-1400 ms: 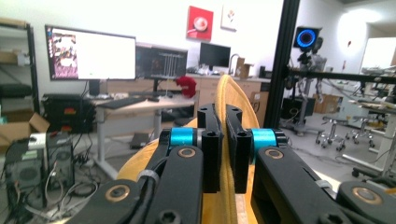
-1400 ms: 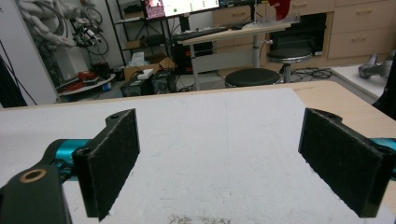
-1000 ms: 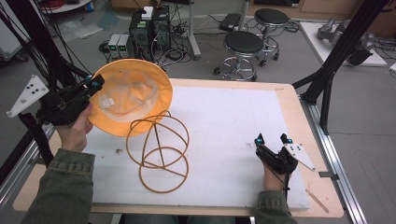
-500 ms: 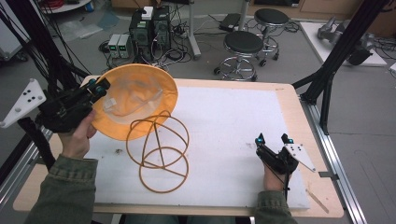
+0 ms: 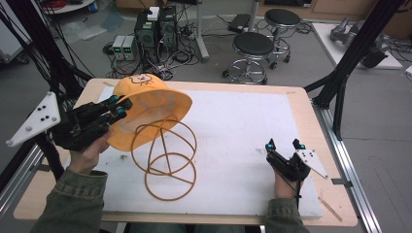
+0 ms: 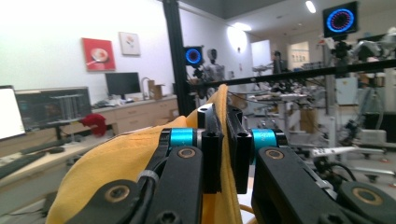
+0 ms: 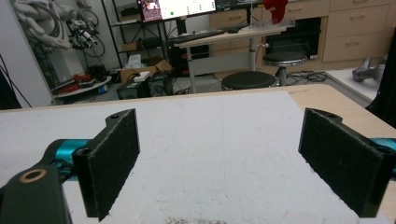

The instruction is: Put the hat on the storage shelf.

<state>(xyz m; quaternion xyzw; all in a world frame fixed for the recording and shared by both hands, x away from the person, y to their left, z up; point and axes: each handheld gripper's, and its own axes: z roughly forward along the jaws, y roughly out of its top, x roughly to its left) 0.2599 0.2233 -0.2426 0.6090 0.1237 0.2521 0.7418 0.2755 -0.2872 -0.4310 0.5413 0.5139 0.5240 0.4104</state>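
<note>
An orange fabric hamper top (image 5: 150, 104) with a small animal face on it is lifted over the table's left side. My left gripper (image 5: 119, 107) is shut on its rim, and orange cloth (image 6: 126, 163) is pinched between the jaws in the left gripper view. Orange wire coils (image 5: 167, 155) spiral down from the fabric onto the white mat (image 5: 243, 126). My right gripper (image 5: 284, 145) rests open near the mat's front right, and the right gripper view shows nothing between its pads (image 7: 114, 154).
The mat covers a wooden table (image 5: 301, 94). Beyond the far edge stand two black stools (image 5: 255, 48), computer boxes (image 5: 155, 26) with cables, and black frame posts (image 5: 354, 53) at the right. A grey plate (image 5: 36, 121) sticks out from the left gripper.
My left gripper has tipped the orange top over, so its open side now faces down toward the coils. It has also shifted right. The right gripper has stayed put.
</note>
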